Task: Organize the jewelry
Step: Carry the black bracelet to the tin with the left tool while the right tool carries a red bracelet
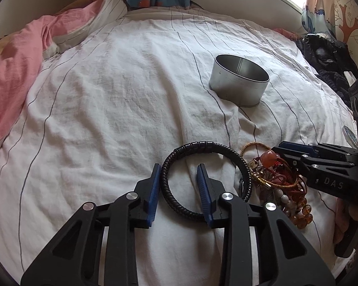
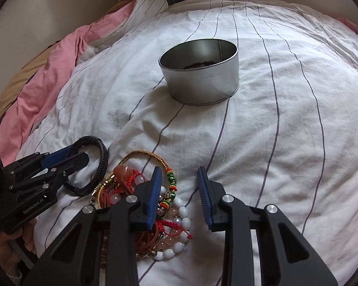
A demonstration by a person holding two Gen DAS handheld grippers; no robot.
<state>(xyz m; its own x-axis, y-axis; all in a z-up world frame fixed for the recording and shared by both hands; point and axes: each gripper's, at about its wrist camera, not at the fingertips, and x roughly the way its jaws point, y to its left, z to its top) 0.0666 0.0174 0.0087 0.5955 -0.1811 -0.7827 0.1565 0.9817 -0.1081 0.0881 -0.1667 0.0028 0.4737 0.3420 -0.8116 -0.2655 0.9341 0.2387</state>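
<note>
Left gripper (image 1: 179,174) spread apart, low over the bed (image 1: 112,100), straddling the near-left arc of the black braided bracelet (image 1: 229,152): one blue finger outside the ring, the other inside its loop. Not closed on it; band seen running between the two pads. Bracelet lying flat on the white striped sheet, toward the near edge of the bed.

Just beside the bracelet, on its right, a tangled heap of jewelry (image 1: 281,181): gold chain, red cords, an orange stone bead, amber beads, all touching or overlapping. From the right wrist view, same heap (image 2: 176,217) showing white beads, a green-and-red beaded strand and red knotted cord.

Right gripper (image 2: 179,174) also spread apart, hovering at the right side of the heap, its left finger over the beads, its right finger over bare sheet. Nothing gripped between them.

Round metal tin (image 2: 200,71) standing upright farther up the bed, well apart from both grippers and the jewelry, something dark lying in its bottom; too dim to tell what. Pink blanket (image 1: 14,71) bunched along the left edge of the bed, dark clothing (image 1: 327,52) at the far right corner.
</note>
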